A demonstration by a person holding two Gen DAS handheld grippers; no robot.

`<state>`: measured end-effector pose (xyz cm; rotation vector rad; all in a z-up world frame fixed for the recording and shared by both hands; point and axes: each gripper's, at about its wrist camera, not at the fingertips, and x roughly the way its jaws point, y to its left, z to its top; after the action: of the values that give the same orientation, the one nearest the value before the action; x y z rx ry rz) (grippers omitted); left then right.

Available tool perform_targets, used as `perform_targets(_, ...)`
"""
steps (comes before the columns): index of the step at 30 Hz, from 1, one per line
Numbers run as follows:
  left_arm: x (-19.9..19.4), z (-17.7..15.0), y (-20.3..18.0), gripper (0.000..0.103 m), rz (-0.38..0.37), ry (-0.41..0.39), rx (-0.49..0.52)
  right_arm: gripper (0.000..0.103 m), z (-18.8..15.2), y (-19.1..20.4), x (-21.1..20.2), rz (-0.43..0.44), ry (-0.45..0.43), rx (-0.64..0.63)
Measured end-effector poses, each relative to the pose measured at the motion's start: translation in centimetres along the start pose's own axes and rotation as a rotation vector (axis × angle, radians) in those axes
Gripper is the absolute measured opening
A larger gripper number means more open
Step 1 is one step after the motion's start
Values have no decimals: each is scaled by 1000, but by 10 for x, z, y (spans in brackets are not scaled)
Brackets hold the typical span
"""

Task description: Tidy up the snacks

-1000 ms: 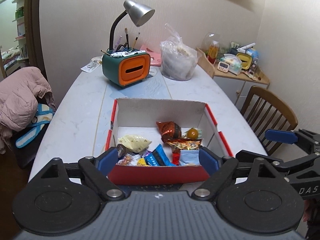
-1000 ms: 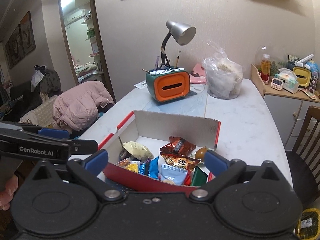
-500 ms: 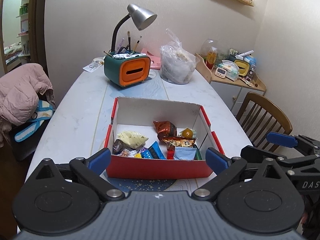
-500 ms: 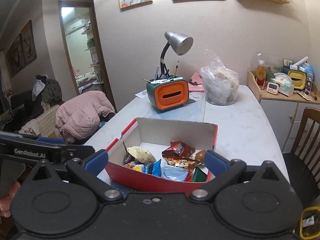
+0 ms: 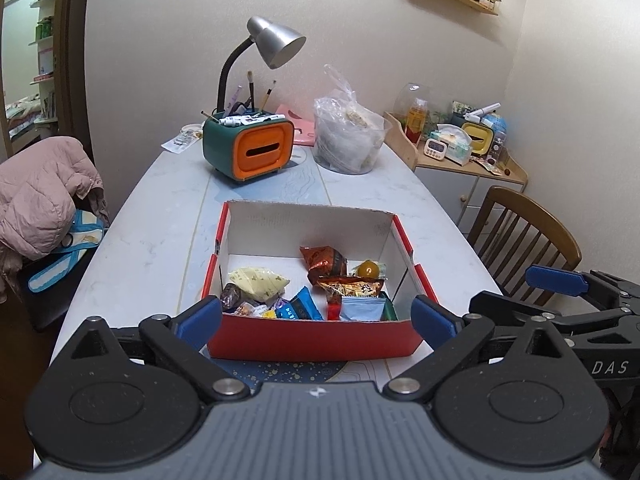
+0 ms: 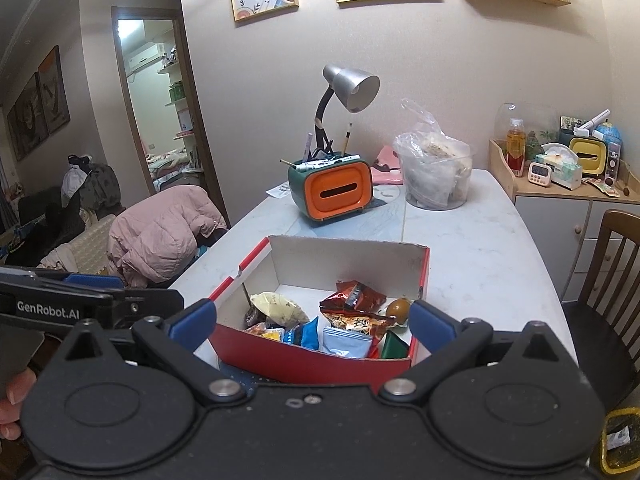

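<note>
Currently both tongs, left (image 5: 316, 316) and right (image 6: 312, 322), are spread wide and empty, just short of the red box (image 5: 316, 338) on the counter (image 5: 152, 248). Snacks (image 5: 340, 280) lie heaped inside at its near end. Risk: crinkly overlapping packets slip or come up two at once.

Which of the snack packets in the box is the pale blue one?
The pale blue packet lies against the red box's near wall, right of centre, below the orange-brown foil pack. The darker blue wrapper sits to its left.
</note>
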<state>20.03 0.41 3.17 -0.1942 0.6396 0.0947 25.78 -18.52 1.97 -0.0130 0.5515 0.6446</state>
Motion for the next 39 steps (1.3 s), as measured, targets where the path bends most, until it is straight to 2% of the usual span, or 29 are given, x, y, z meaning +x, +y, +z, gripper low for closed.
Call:
perform_targets(19,5,2,-9,102,35,5,19,103,0,0,-3,-2,-8,9)
perform_targets(39,3,2,-17,102,32,-3,28,103,-6,1,-9,-17,-13,33)
